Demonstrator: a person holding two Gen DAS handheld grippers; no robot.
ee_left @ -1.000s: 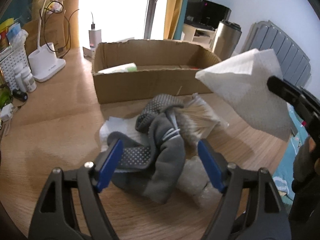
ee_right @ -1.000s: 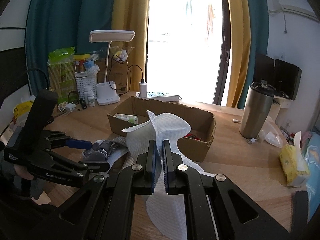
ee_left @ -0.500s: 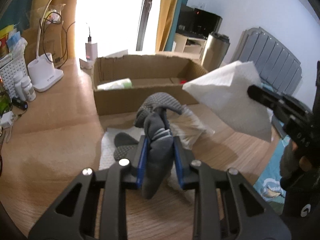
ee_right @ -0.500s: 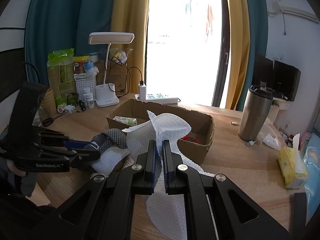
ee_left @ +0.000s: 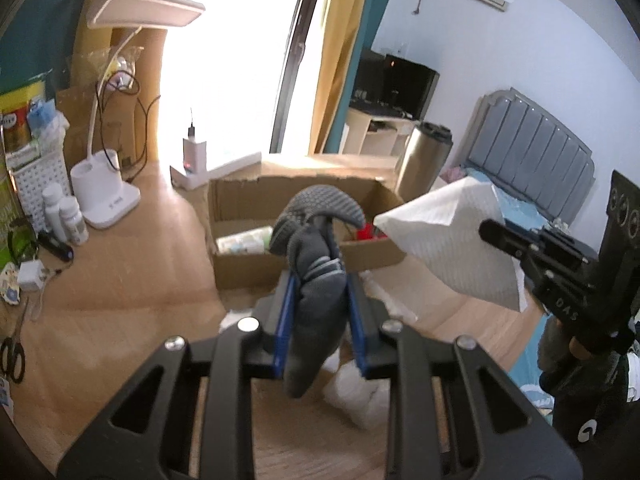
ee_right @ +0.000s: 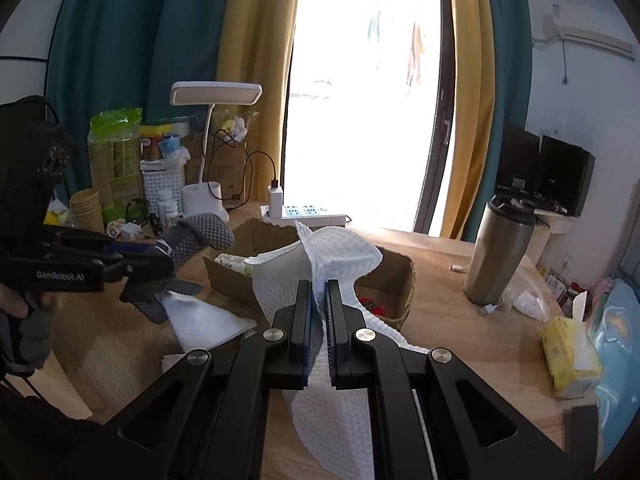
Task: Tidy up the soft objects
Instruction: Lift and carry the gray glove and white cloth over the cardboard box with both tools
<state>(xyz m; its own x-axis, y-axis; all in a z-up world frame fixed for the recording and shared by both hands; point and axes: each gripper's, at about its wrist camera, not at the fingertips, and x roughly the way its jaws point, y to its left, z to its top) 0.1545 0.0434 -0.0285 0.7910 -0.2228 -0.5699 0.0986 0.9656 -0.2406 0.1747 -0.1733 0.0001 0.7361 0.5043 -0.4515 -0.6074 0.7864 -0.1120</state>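
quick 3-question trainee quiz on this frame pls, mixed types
1. True or false: the left tongs are shut on the grey socks.
2. The right tongs grip which item? A) stainless tumbler B) white paper towel C) yellow tissue pack
3. Fill in: the cardboard box stands on the ____ desk, with the tumbler beside it.

Key
1. True; the socks hang clear of the desk.
2. B; the white paper towel is pinched between the pads.
3. wooden
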